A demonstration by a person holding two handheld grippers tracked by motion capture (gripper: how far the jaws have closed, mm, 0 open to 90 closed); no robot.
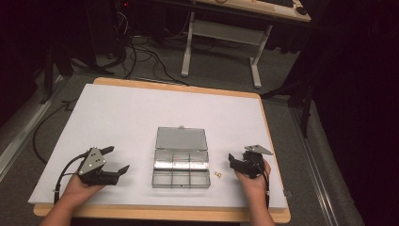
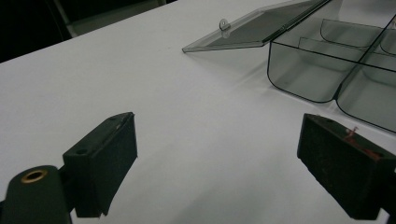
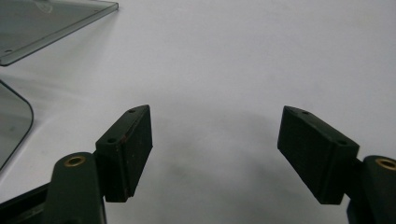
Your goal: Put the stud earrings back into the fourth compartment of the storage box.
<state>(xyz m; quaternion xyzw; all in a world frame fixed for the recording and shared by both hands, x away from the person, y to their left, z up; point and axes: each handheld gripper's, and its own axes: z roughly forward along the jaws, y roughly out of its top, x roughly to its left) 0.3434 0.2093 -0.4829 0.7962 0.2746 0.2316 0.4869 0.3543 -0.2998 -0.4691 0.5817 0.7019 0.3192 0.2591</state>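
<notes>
Nearest the person, both hands rest on the white table sheet, one at each side of the work. The left gripper has its black jaws spread wide with nothing between them, and the right gripper is likewise wide and empty. They seem parked apart to leave the middle free.

Just beside the right gripper lies a small brass-coloured piece, too small to identify, apart from the box; it is probably meant for a compartment.

Between the hands sits a clear plastic compartment box, its hinged lid thrown back flat on the sheet, so the compartments stay reachable. They look empty.

Beyond the table stands a white-legged desk on the floor.
</notes>
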